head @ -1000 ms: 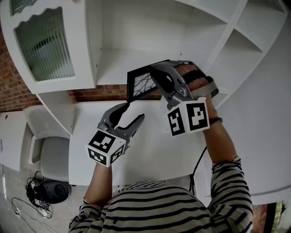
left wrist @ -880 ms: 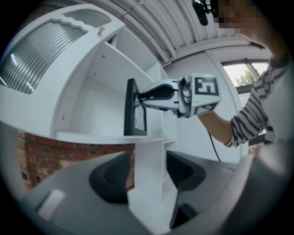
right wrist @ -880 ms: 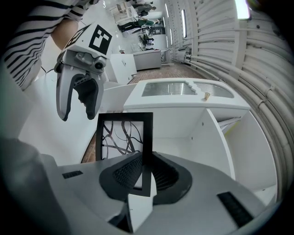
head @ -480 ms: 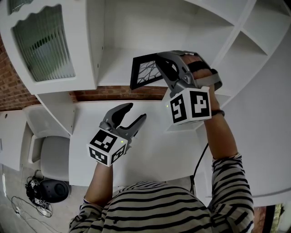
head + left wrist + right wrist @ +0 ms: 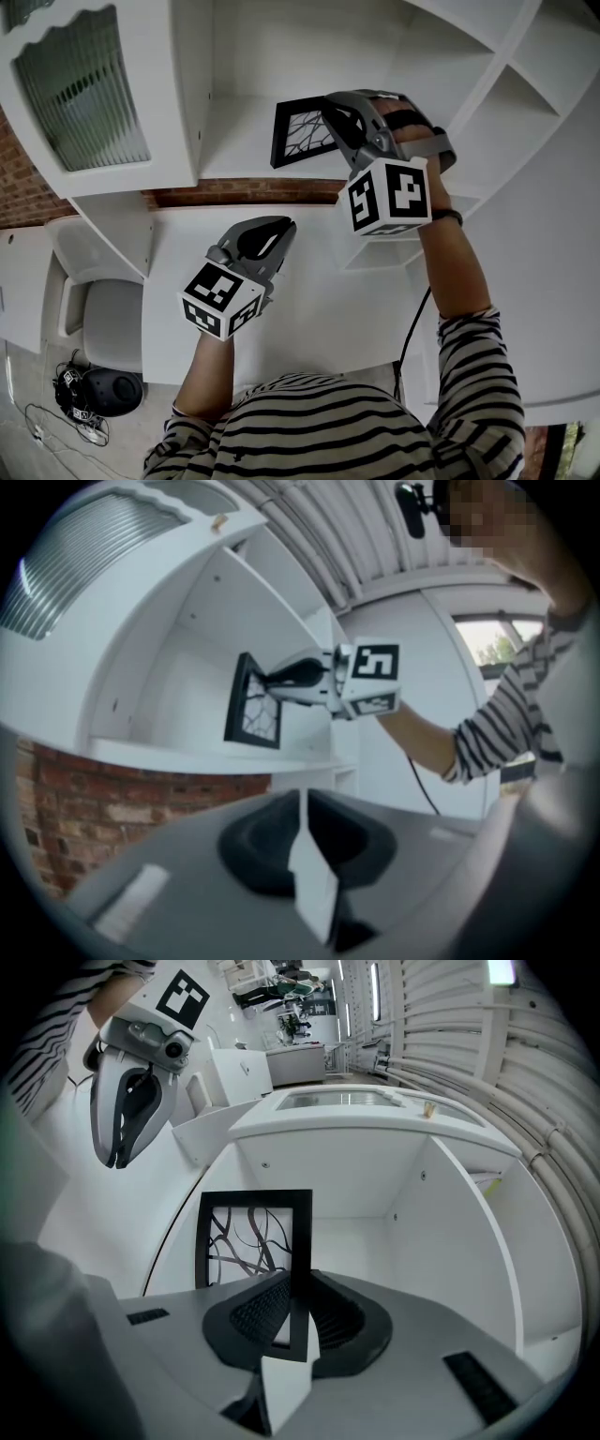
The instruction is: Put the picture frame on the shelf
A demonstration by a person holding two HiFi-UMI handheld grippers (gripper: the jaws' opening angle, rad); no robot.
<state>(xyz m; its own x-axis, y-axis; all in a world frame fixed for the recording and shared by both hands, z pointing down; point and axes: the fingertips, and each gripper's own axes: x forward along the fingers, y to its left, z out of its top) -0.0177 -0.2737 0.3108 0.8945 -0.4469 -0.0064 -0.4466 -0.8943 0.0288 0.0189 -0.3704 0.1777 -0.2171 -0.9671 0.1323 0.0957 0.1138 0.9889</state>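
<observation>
- left gripper (image 5: 270, 230) is sitting empty, its jaws having just been closing to near shut.
- frame (image 5: 298, 133) is hanging just over the shelf (image 5: 234, 141), edge pinched by the right gripper (image 5: 330, 127).
- released tilted, it could be toppling flat.

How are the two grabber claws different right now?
The right gripper is clamped on the black picture frame; the left gripper has just closed on nothing. The right gripper is up at the shelf; the left gripper is lower, over the desk. Both carry marker cubes.
</observation>
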